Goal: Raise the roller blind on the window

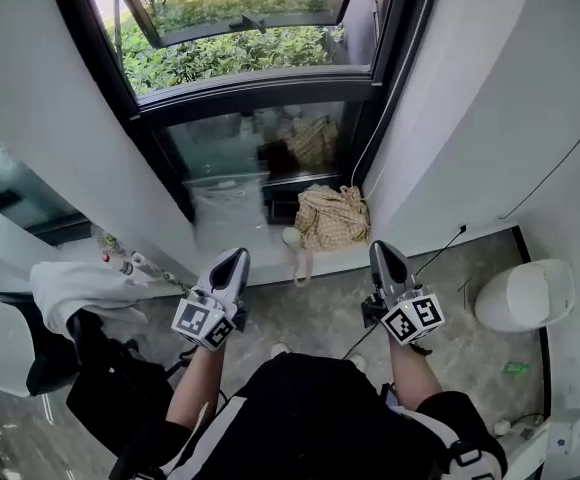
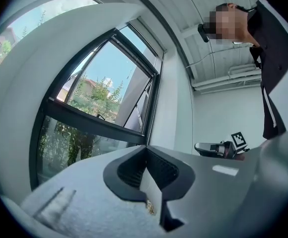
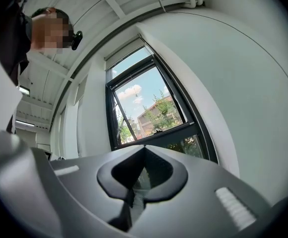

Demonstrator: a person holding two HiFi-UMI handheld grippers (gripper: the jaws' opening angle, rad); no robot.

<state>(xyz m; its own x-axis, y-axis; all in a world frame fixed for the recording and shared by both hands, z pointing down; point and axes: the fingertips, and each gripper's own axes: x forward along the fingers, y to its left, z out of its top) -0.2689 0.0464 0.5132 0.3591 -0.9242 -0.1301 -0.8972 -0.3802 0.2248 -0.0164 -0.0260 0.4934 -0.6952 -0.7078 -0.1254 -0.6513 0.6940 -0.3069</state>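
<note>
Both grippers are closed tight with nothing between the jaws (each gripper view shows the two jaws pressed together on empty air). From the head view, the grey left gripper [image 1: 235, 258] and the grey right gripper [image 1: 382, 250] are side by side and well apart, noses aimed at the tall black-framed window [image 1: 260, 93], in front of its lower pane. Each has its cube of square black-and-white markers on the end away from the window.

I can't pick out the roller blind for sure. The glass looks uncovered in every view, greenery showing through it. The only candidate is a pale strip [image 3: 124, 49] along the window's top edge in the right gripper view. A thin pale cord [image 1: 388, 98] hangs down the window's right side, clear of both grippers (whether it belongs to the blind, can't tell).

Below the window sits a beige checked fabric bag [image 1: 330, 218], with a clear crumpled plastic bag [image 1: 225, 208] just to its left. Further left of the window a white cloth [image 1: 70, 288] is draped over something black. Off to the window's right, on the grey floor, is a white rounded plastic container [image 1: 525, 293], and a thin dark cable [image 1: 440, 253] trails between it and the right gripper.
</note>
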